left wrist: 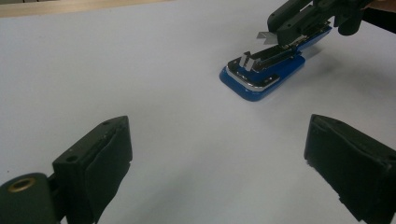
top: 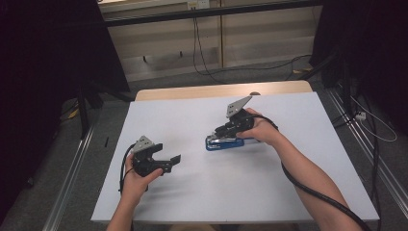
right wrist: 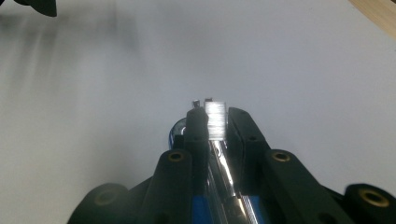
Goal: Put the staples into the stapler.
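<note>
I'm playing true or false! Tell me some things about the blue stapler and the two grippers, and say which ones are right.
1. The stapler is blue with shiny metal on top. True.
2. The left gripper is squeezing the stapler. False: its jaws stand wide open over bare table, apart from the stapler.
3. The right gripper has its jaws closed on the stapler's metal part. True.
4. The stapler is lifted high in the air. False: its blue base lies on the white table.
5. The table is covered with paper sheets. False: the stapler is the one loose thing on it.
</note>
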Motion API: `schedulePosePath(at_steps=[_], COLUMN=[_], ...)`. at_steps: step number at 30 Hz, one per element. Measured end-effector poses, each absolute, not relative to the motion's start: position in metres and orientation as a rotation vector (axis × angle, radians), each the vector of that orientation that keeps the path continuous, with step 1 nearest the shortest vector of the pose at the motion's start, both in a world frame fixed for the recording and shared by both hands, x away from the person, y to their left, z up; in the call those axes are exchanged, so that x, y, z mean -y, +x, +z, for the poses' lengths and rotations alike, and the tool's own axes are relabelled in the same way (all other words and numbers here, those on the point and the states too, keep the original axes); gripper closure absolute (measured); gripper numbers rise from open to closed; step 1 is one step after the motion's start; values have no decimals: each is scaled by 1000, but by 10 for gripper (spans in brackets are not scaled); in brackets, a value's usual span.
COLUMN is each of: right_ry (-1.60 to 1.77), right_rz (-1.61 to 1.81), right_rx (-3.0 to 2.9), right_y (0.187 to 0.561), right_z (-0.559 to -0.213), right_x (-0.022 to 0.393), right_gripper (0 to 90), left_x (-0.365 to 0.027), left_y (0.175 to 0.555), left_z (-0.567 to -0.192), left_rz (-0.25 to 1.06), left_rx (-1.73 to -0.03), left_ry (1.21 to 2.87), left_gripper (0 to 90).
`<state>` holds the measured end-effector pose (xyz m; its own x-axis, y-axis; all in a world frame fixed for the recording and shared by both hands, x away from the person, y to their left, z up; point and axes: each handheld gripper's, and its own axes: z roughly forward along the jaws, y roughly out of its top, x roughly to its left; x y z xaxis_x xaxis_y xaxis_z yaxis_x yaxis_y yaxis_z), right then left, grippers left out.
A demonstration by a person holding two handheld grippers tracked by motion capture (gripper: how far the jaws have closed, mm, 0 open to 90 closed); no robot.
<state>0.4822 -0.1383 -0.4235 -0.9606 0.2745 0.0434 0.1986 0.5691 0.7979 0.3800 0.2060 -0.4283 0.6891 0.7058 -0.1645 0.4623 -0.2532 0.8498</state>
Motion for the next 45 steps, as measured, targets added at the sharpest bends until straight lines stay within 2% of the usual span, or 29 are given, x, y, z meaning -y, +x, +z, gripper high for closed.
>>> schedulePosePath(at_steps=[45], right_ry=[276], right_rz=[1318], right_rx=[-2753], right_y=[487], right_z=[-428], right_x=[128], right_gripper=[794], left_x=[-207], left_y=[381], left_z=[-429], left_rz=[309], left_rx=[-924], left_ry=[1896], left_gripper=[79])
